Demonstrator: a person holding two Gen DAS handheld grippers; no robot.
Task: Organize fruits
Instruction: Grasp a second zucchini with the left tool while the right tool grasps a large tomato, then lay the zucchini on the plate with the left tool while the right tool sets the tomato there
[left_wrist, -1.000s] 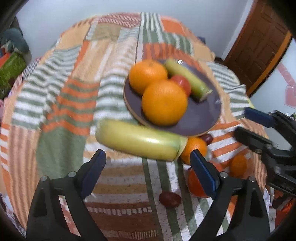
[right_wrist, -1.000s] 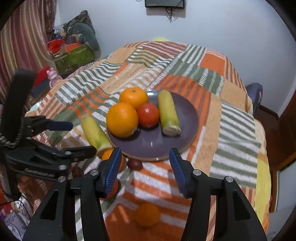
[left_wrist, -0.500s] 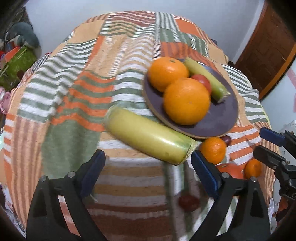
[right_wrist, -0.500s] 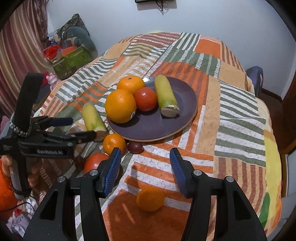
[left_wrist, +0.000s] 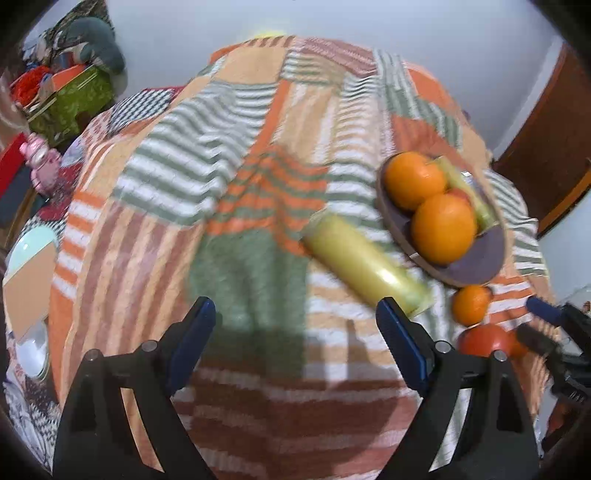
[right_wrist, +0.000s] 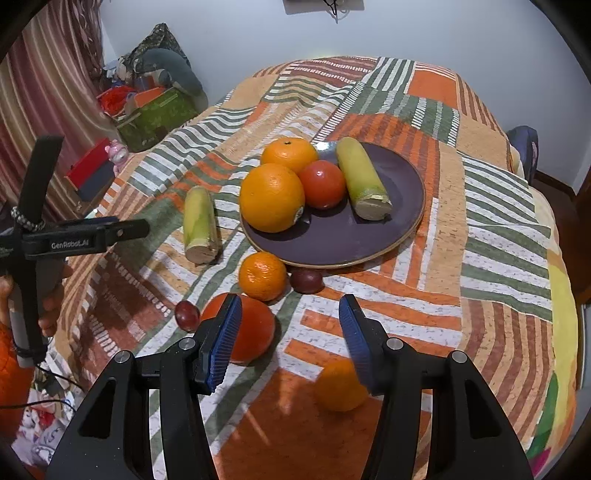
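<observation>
While the left gripper (left_wrist: 295, 325) hung over the striped cloth (left_wrist: 236, 155) with its jaws spread wide, nothing sat between its blue pads (left_wrist: 400, 349); those jaws had just been easing inward a touch. Ahead of it and off to its right lay the loose yellow-green stalk (left_wrist: 365, 266), flat on the cloth, its cut end close to the right pad but not touching it as far as the blurred view allowed. Further ahead on the right sat the plate (left_wrist: 480, 266), carrying two oranges, a red fruit and a second stalk.

Over on the other side, the right gripper (right_wrist: 290, 332) also stood parted, narrower than its partner, clamped on nothing. Just behind its left pad lay the big red-orange fruit (right_wrist: 255, 332), partly hidden by that finger. A small orange (right_wrist: 338, 386) sat low beside its right pad, partly covered by it; whether they touched I could not tell. Ahead of the jaws rested a mandarin (right_wrist: 262, 275) and a dark plum (right_wrist: 306, 280), side by side against the plate's near rim. A second small dark fruit (right_wrist: 187, 314) lay just left of the red-orange one. Far to the left of this gripper, the left gripper's arms pointed across at the loose stalk, a hand (right_wrist: 51, 291) wrapped on its handle.
</observation>
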